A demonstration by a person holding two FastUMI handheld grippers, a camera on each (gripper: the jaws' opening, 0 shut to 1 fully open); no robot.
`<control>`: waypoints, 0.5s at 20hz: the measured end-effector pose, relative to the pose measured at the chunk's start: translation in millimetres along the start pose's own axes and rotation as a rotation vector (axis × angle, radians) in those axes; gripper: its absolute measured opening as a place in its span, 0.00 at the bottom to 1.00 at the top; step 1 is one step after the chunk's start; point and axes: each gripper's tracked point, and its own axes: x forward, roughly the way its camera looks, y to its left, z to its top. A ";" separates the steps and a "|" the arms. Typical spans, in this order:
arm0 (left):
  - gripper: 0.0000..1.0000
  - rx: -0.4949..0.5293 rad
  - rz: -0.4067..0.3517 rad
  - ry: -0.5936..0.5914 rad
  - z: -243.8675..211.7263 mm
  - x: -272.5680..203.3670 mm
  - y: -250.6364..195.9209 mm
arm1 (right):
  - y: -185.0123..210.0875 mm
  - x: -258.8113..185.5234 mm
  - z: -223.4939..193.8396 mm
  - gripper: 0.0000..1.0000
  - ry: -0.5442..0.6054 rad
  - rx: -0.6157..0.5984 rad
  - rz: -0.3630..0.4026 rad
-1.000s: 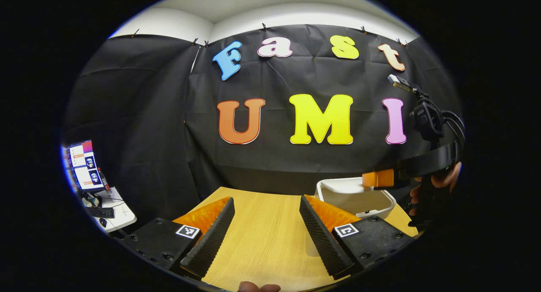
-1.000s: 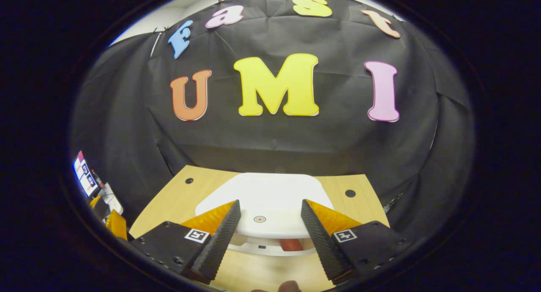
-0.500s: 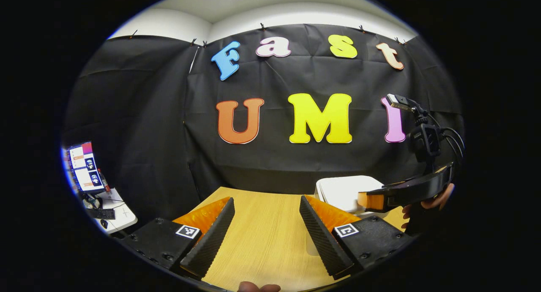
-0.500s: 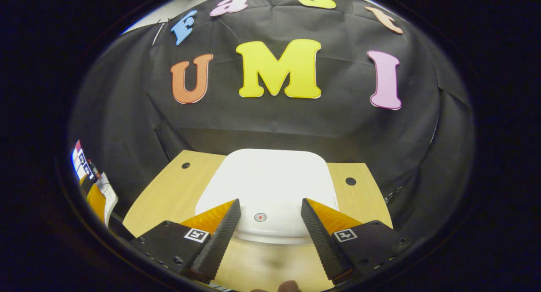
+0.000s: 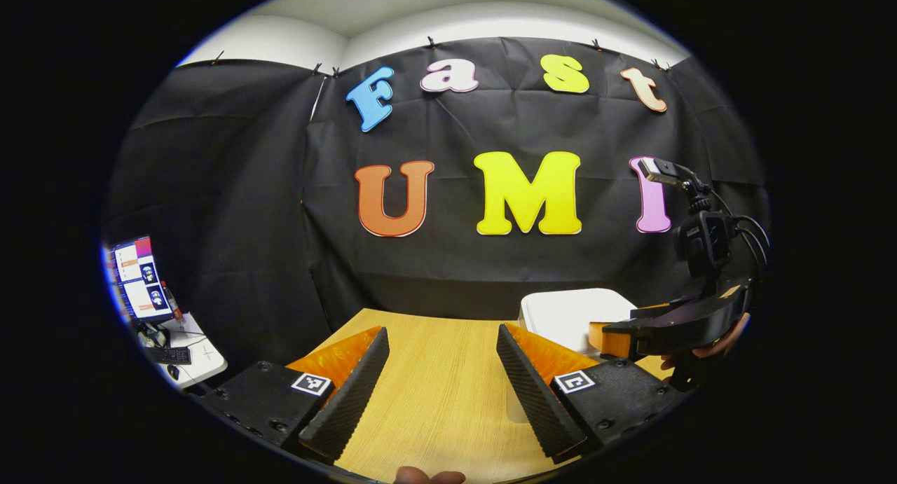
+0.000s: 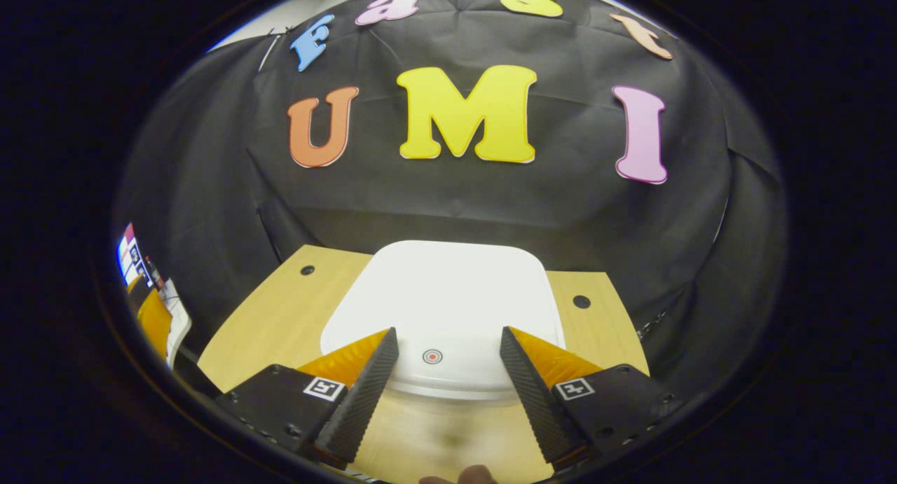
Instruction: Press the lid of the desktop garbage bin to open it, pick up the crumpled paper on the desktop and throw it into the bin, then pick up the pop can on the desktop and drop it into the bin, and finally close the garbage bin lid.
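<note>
The white garbage bin (image 6: 448,295) stands on the wooden desk (image 6: 280,309) with its lid lying flat and closed; a small round red mark (image 6: 432,356) sits near the lid's front edge. My right gripper (image 6: 448,361) is open, its two fingers resting over the lid's front edge on either side of that mark. In the left gripper view the bin (image 5: 567,312) is at the right, and the right gripper (image 5: 606,338), held by a hand (image 5: 708,347), lies on its lid. My left gripper (image 5: 441,365) hovers open over bare desk with nothing between its fingers.
A side table with a monitor (image 5: 140,277) and keyboard stands off the desk's left edge. Two small holes (image 6: 580,301) mark the desk's far corners beside the bin. Cables run from the right gripper's camera mount (image 5: 708,232).
The bin lid has come down from half raised to flat and closed under my right gripper, hiding the red item seen inside earlier. The left gripper has stayed put.
</note>
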 end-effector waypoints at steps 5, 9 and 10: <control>0.99 0.004 -0.012 0.014 -4.1 0.3 -8.1 | -0.1 3.0 -2.9 0.96 -0.038 -0.014 -0.012; 0.99 0.008 -0.022 0.031 -11.7 0.0 -13.8 | 0.3 5.6 -7.5 0.97 -0.099 -0.041 -0.044; 0.99 0.007 -0.024 0.036 -12.2 -0.3 -15.2 | 0.8 5.6 -9.5 0.97 -0.114 -0.035 -0.049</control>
